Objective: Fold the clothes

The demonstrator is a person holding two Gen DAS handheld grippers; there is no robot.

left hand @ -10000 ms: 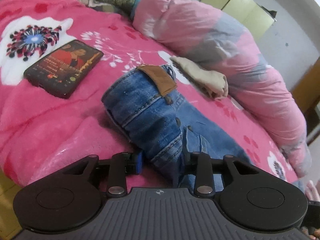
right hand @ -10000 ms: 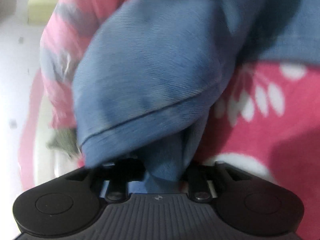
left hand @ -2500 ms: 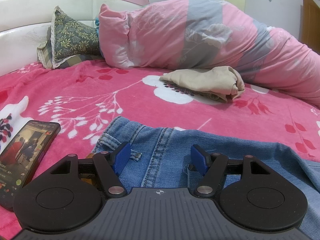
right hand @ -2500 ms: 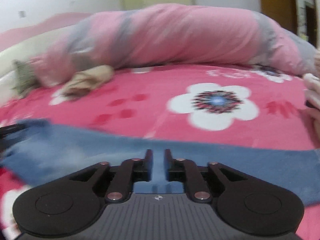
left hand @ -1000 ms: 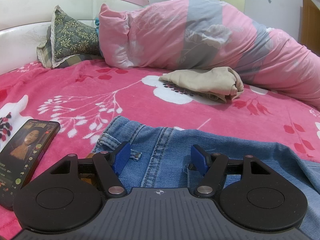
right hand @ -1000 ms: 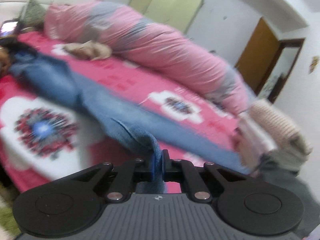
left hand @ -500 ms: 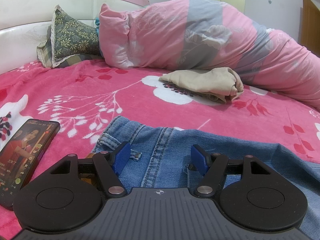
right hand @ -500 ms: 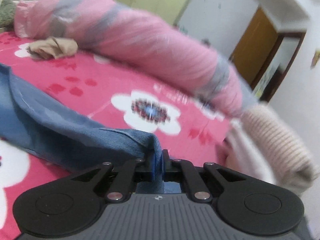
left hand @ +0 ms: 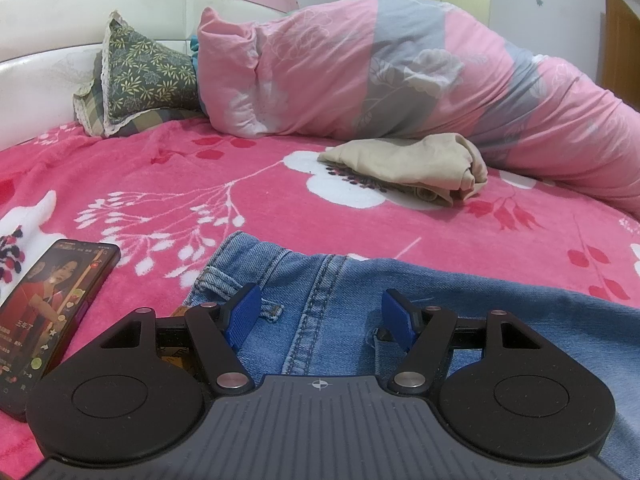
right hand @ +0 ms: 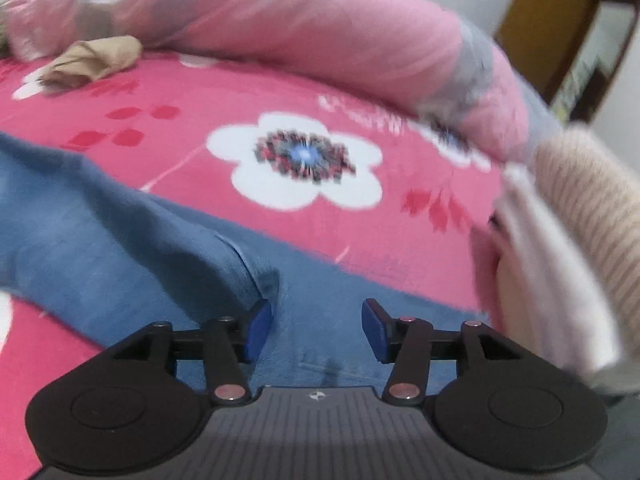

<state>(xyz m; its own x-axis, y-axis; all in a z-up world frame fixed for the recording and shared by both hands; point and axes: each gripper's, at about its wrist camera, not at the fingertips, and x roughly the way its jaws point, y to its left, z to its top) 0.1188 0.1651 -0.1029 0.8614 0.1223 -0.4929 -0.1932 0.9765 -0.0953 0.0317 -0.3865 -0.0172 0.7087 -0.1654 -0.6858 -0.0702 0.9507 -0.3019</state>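
Note:
Blue jeans [left hand: 328,296] lie spread on the pink floral bed cover, waistband toward the left. My left gripper [left hand: 320,316] hovers open low over the waistband, its blue pads on either side of the centre seam, holding nothing. In the right wrist view the jeans' leg [right hand: 132,240] runs from the left down under my right gripper [right hand: 316,328], which stands open over the denim with nothing pinched. This view is blurred.
A lit phone [left hand: 44,312] lies on the cover at the left. A folded beige garment [left hand: 408,168] sits mid-bed, before a rolled pink-and-grey duvet [left hand: 400,76] and a green pillow [left hand: 140,80]. A beige knit pile [right hand: 576,216] lies at the right.
My right gripper was shut on the jeans' leg half a second ago; now it is open and the leg lies on the bed. The left gripper has stayed still and open.

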